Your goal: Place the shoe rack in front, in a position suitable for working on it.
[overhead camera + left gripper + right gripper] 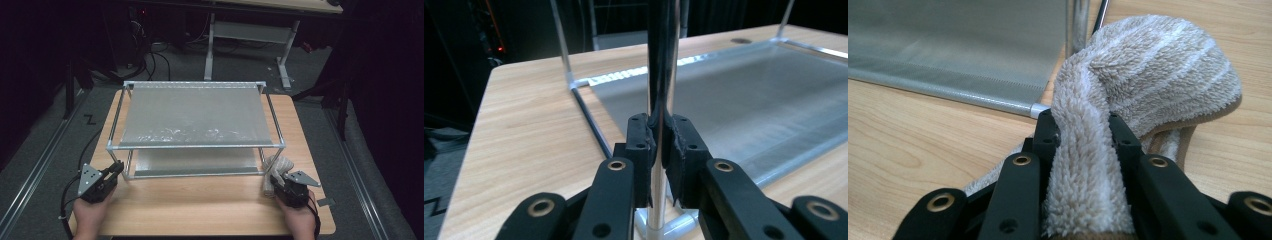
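Note:
A metal-framed two-tier rack point(195, 146) with grey sheet shelves stands on the wooden table point(200, 210). My left gripper point(119, 166) sits at the rack's front left corner. In the left gripper view, the left gripper point(659, 135) is shut on the upright shiny corner post point(664, 65). My right gripper point(274, 178) is at the rack's front right corner, beside a beige-and-white striped fluffy towel point(278, 164) that lies on the table. In the right gripper view, the right gripper point(1083, 125) is shut on a raised fold of the towel point(1158, 65).
The rack's lower shelf point(197, 161) lies just above the tabletop. A small grey piece point(326, 202) rests by the table's right edge. Bare wood runs along the front of the table between my hands. A second desk point(250, 30) stands behind on the dark floor.

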`<state>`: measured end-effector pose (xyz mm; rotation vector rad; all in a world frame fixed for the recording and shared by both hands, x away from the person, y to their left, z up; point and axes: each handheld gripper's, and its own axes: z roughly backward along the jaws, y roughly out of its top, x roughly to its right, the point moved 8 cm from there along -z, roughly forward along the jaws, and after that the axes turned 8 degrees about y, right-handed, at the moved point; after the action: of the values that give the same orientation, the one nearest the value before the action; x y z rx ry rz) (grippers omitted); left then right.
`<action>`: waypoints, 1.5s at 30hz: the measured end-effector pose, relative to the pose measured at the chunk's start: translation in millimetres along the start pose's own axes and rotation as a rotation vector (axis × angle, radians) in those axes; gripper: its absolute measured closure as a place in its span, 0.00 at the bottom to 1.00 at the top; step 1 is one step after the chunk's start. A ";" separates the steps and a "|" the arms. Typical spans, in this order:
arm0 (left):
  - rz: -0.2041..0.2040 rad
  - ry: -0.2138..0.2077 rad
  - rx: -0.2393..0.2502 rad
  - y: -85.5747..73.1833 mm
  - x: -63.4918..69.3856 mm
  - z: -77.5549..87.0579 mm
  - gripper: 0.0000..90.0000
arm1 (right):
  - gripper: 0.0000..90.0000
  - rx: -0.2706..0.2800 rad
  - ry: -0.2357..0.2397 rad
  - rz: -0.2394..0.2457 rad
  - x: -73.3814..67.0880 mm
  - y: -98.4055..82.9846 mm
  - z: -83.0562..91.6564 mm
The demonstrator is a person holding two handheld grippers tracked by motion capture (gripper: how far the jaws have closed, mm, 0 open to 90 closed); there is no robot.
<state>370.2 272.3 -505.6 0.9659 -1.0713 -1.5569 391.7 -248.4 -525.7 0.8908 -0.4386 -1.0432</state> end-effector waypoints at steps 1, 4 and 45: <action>-0.004 0.005 -0.005 0.8 -0.6 -1.8 0.89 | 0.80 0.002 0.000 -0.004 0.9 -0.3 1.4; 0.004 0.028 -0.027 5.7 -3.3 -15.2 0.89 | 0.80 0.010 0.001 -0.001 2.9 -0.2 4.0; -0.027 0.153 -0.019 30.7 5.3 -24.7 0.69 | 0.80 0.099 -0.046 -0.027 23.4 12.0 22.8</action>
<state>400.7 258.6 -484.1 1.0720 -0.9388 -1.4868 393.3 -276.2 -504.8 0.9645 -0.5213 -1.0761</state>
